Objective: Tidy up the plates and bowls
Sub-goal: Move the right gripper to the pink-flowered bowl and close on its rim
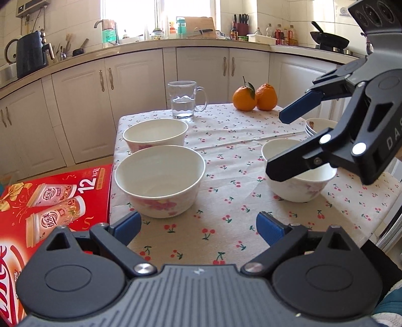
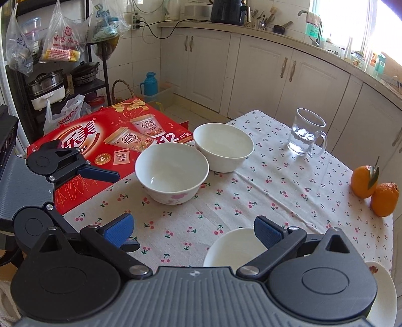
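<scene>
Three bowls loose; right gripper [image 1: 276, 143] nearest, jaws spread over small bowl [image 1: 301, 181] at table's [image 1: 226, 201] right edge; left gripper [image 1: 198, 226] released.

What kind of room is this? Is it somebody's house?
Most likely a home kitchen. White cabinets run under a countertop with a sink tap by the window, a black wok sits on the stove, and white floral bowls stand on a cherry-print tablecloth.
</scene>
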Tool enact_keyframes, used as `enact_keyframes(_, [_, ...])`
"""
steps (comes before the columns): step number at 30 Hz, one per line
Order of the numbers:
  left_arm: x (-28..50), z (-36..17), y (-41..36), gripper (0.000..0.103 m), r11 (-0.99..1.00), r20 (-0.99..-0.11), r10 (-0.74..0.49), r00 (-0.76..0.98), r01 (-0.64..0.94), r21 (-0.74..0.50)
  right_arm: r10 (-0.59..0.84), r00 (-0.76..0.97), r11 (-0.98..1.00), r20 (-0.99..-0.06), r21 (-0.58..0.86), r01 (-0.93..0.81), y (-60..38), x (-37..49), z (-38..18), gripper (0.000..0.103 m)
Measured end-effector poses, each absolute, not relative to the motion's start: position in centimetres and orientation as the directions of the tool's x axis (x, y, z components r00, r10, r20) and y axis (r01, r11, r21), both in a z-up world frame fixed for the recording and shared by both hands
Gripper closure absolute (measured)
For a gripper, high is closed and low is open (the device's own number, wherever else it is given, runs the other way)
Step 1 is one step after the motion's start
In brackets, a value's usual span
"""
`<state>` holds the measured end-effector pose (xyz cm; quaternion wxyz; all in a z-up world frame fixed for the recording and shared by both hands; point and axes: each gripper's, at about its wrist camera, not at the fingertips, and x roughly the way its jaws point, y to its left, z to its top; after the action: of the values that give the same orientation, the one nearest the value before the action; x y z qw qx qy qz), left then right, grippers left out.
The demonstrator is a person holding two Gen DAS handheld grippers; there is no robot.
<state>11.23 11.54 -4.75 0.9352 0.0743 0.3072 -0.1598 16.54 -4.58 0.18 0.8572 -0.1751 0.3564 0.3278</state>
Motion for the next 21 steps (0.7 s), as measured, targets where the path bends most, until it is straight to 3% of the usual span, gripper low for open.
enact_keyframes(21, [15.6,-6.5,13.2,0.006,0.963,-0.6,-0.172,0.781,0.263,0.065,0.499,0.386,0.655,-0.776,0.047,-0.754,0.4,25.1,-2.1,0.0])
